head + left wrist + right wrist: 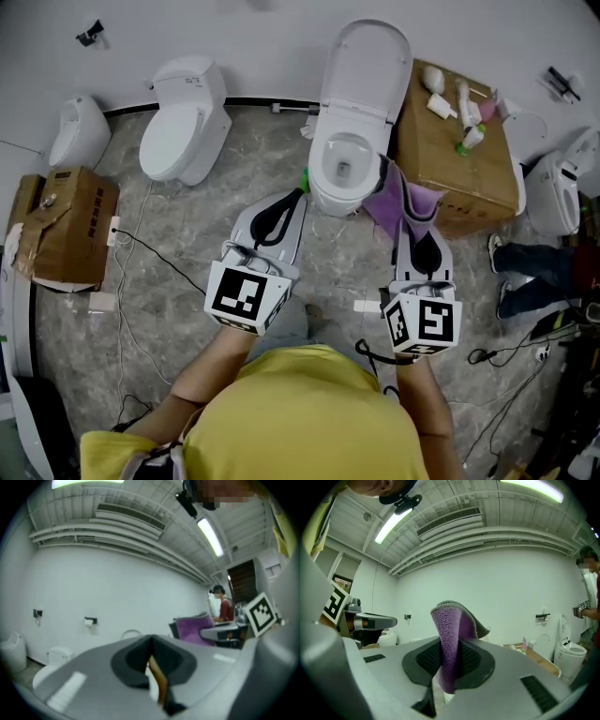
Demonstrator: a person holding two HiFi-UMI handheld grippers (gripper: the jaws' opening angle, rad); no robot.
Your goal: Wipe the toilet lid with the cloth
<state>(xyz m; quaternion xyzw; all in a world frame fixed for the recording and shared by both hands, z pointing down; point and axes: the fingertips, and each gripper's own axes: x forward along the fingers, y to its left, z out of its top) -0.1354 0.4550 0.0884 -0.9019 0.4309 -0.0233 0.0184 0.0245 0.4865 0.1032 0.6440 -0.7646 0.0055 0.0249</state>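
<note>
Right gripper (449, 667) clamped the fuzzy purple cloth (450, 630), with the raised white plastic toilet lid (367, 61) ahead and slightly left, probably nearer it than the shut left gripper (286, 202).

This is a bare workshop or test room, not a working bathroom. An open toilet (352, 159) at upper centre, a closed toilet (183, 136) and a urinal (80, 131) at upper left stand loose on a marbled floor (178, 281). Cardboard boxes (455, 155), trailing cables (150, 247), a ceiling vent (447, 520) and strip lights (393, 522) fit that.
</note>
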